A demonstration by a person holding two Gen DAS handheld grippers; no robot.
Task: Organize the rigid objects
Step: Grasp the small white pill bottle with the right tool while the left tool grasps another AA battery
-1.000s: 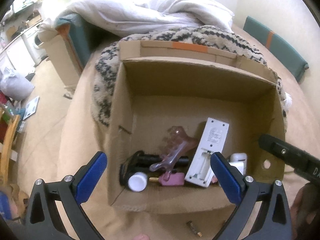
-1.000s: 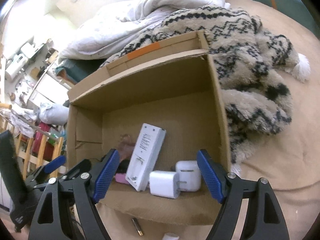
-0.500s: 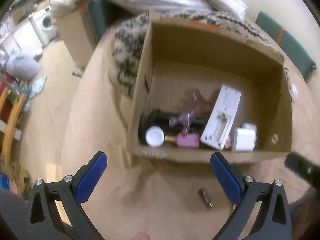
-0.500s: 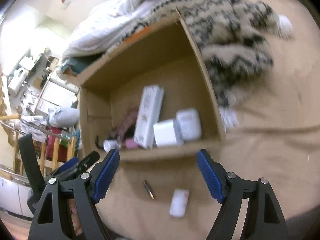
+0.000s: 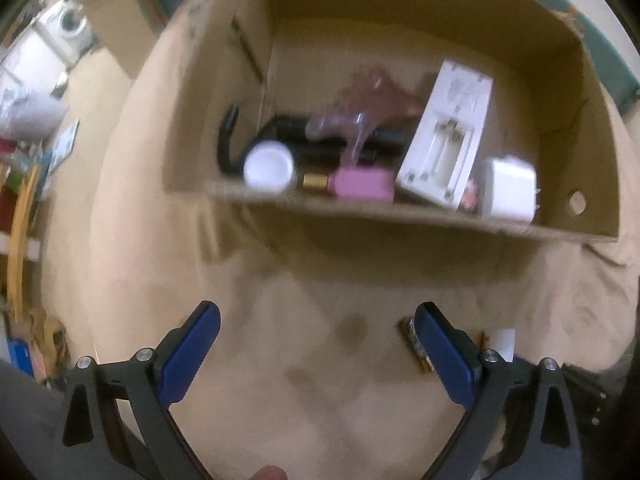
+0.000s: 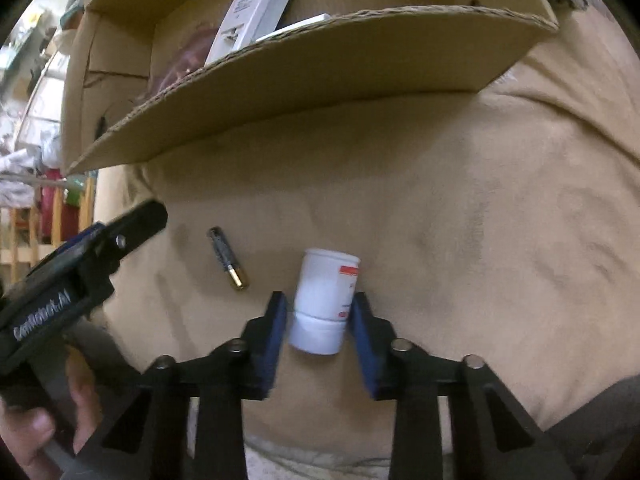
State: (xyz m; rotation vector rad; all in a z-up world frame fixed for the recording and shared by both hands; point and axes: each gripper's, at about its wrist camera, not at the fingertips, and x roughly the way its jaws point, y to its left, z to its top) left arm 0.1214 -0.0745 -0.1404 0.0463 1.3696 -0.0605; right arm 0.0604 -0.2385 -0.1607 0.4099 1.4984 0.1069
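right wrist view: left gripper (image 6: 132,220) wide open over the tan bedcover (image 6: 500,220), battery (image 6: 227,258) loose beside it, right gripper (image 6: 318,314) pinching the white bottle (image 6: 326,296) near its cap, short of the box (image 6: 320,60); may pivot or slip on lift.

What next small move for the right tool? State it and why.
Probably lift the white bottle and carry it over the cardboard box rim: the right tool has closed on it where it lies on the tan cover, with the box just ahead.
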